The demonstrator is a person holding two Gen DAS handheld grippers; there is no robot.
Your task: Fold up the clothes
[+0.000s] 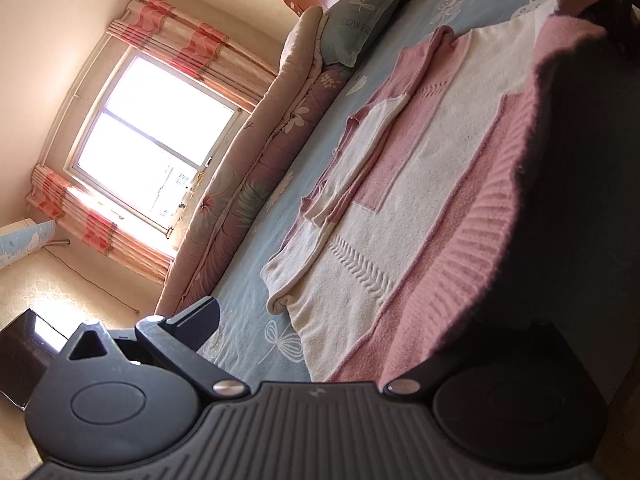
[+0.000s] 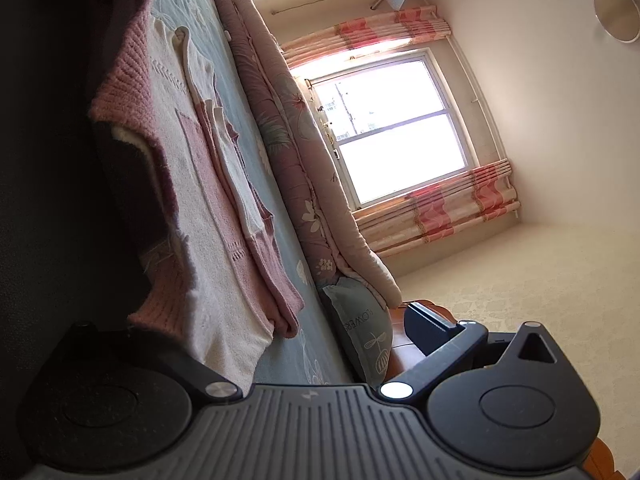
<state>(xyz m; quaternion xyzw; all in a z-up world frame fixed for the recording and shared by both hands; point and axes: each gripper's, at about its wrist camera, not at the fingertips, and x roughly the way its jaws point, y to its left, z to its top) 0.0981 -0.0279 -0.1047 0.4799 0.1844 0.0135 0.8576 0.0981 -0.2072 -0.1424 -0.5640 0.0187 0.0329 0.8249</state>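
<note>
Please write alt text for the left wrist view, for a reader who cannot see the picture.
A pink and cream knitted sweater lies on a light blue bedsheet, one sleeve folded across its body, its near pink edge lifted close to the camera. The left gripper frames the bottom, only one finger clearly visible. Behind are a rolled floral quilt and a bright window.
</note>
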